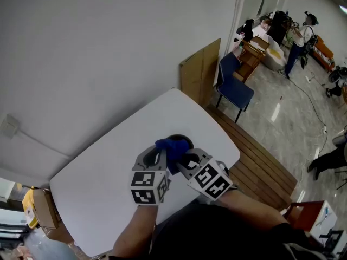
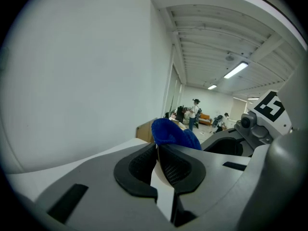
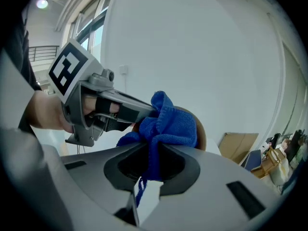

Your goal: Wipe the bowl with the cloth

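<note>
Currently cloth (image 3: 168, 124) is clamped in right gripper (image 3: 153, 149); bowl (image 3: 201, 131) lies just beyond at 12 o'clock, its rim apparently pinched by closed left gripper (image 2: 157, 147)

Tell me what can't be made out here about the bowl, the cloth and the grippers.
- Bowl: head view, mostly covered by the blue cloth and both grippers; inside unseen.
- Left gripper: jaws shut, but whether they pinch the bowl's rim is hidden behind the cloth in its own view.
- Right gripper: shut on the cloth, which blocks all but a brown edge of the bowl.
- People far off: head view, too small.
</note>
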Available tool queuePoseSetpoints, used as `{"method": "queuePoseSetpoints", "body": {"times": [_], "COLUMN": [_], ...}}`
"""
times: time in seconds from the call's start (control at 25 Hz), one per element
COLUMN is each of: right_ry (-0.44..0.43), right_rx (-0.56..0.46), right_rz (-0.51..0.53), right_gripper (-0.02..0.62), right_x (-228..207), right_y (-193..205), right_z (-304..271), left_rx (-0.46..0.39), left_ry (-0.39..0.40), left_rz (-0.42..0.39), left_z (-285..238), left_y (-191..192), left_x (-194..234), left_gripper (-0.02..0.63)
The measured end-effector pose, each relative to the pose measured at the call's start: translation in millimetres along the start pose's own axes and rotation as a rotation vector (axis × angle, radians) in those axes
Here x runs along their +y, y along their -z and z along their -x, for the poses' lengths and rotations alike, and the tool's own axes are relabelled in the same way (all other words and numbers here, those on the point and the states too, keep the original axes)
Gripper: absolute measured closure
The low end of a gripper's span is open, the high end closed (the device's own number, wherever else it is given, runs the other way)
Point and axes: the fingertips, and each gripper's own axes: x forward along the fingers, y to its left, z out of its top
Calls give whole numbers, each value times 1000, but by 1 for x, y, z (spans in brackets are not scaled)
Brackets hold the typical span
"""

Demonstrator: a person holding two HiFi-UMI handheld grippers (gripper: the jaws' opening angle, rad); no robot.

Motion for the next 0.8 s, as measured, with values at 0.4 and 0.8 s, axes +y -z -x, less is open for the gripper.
{"method": "queuePoseSetpoints", "body": {"times": [0.4,0.8], "right_ry": [157,229], "right_rx": [42,46], "right_rz": [188,269], "right_gripper": [540,540], "right_x": [-26,-36], "right_y": [6,-10], "right_z": [23,25], "left_rx": [2,13], "left_ry": [7,55], "left_rz": [-5,-98], "left_z": [7,9], "left_y": [1,6], "left_x": [-2,-26], "left_gripper": [575,575]}}
